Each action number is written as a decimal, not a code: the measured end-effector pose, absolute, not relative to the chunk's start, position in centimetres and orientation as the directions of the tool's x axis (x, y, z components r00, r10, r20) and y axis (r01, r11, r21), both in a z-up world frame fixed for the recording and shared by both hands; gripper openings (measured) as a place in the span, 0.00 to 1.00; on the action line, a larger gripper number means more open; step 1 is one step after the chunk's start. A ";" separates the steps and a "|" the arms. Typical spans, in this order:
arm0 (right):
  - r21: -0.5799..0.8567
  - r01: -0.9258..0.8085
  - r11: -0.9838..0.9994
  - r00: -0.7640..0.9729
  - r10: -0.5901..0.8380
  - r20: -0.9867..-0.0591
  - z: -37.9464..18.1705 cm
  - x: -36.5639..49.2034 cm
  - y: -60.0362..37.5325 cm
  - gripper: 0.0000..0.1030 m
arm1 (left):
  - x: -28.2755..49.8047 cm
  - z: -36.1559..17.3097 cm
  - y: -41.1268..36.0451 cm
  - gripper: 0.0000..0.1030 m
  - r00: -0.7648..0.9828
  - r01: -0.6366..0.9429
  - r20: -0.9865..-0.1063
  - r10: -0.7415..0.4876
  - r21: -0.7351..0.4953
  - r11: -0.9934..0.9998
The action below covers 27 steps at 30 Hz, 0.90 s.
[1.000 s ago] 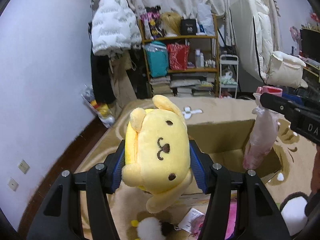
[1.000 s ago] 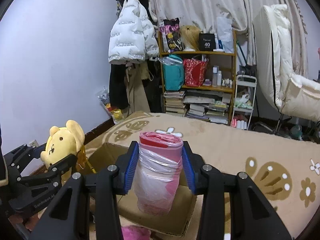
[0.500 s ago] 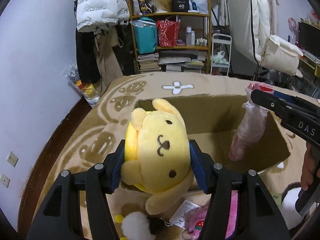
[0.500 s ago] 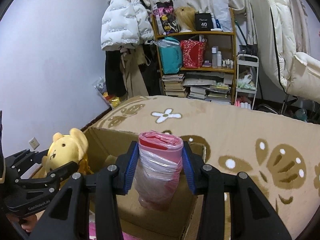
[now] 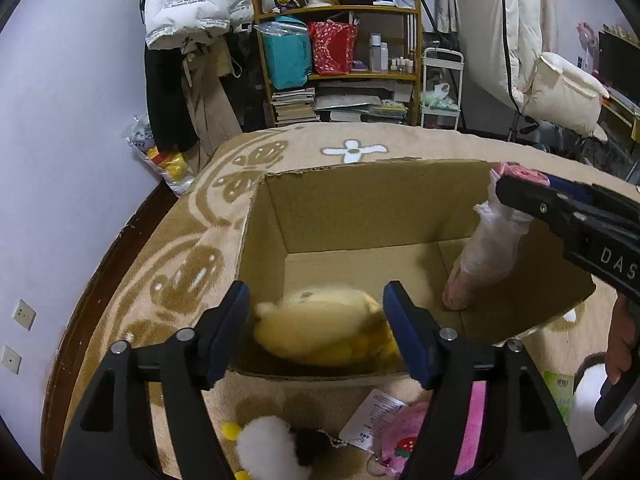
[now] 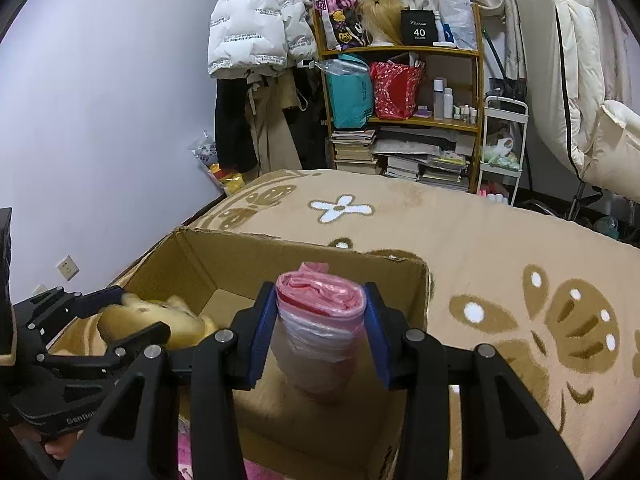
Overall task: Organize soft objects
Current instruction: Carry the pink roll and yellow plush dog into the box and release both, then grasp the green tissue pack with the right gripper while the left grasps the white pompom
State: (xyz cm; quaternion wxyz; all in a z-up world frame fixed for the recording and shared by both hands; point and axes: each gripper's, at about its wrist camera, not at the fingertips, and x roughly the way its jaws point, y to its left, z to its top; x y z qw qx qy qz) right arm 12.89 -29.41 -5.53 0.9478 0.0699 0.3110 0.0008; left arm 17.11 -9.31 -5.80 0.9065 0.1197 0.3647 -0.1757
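An open cardboard box (image 5: 360,196) sits on a tan patterned blanket. A yellow plush dog (image 5: 324,328) lies blurred inside the box at its near edge, below and between my left gripper's (image 5: 316,320) blue pads, which stand wide apart and off it. It also shows in the right wrist view (image 6: 160,320). My right gripper (image 6: 320,332) is shut on a pink roll of plastic bags (image 6: 322,328), held upright with its lower end in the box's right side; the roll also shows in the left wrist view (image 5: 484,256).
In front of the box lie a white-and-black plush (image 5: 272,448), a pink plush with a paper tag (image 5: 404,440) and another white plush (image 5: 588,404). Behind the bed stand a wooden shelf (image 6: 400,92), a white cart (image 6: 502,144) and hanging coats.
My left gripper opened and let go of the yellow plush, which dropped into the box. Both grippers moved forward and lower over the box; the pink roll went down into it.
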 end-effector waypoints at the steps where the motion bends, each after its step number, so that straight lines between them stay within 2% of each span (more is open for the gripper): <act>1: 0.134 0.041 0.990 0.808 0.046 -0.588 -5.5 12.9 -29.4 0.44 | 17.0 -5.8 -9.4 0.71 0.673 0.410 -0.703 -0.230 0.095 0.907; 5: 0.135 0.040 0.990 0.815 0.046 -0.578 -5.2 12.6 -29.4 0.44 | 16.6 -5.5 -9.6 0.79 0.669 0.417 -0.705 -0.235 0.094 0.904; 7: 0.134 0.041 0.990 0.814 0.045 -0.579 -5.0 12.5 -29.4 0.45 | 16.4 -5.2 -9.6 0.80 0.674 0.412 -0.702 -0.231 0.097 0.906; 9: 0.136 0.040 0.990 0.816 0.046 -0.577 -5.0 12.5 -29.4 0.47 | 16.1 -4.8 -9.6 0.87 0.685 0.399 -0.696 -0.215 0.112 0.910; 12: 0.148 0.038 0.988 0.824 0.053 -0.564 -4.4 12.0 -29.4 0.58 | 15.5 -4.0 -9.3 0.92 0.708 0.384 -0.676 -0.204 0.126 0.915; 14: 0.155 0.045 0.987 0.831 0.049 -0.555 -4.0 11.6 -29.4 0.61 | 15.0 -3.5 -9.0 0.93 0.717 0.376 -0.668 -0.197 0.133 0.917; 19: 0.170 0.059 0.984 0.835 0.044 -0.548 -3.3 10.3 -29.4 0.88 | 14.1 -2.3 -7.6 0.96 0.743 0.324 -0.649 -0.162 0.137 0.936; 27: 0.189 0.076 0.979 0.829 0.043 -0.558 -2.4 7.6 -28.8 0.97 | 12.0 -1.4 -4.9 0.97 0.747 0.262 -0.655 -0.113 0.133 0.956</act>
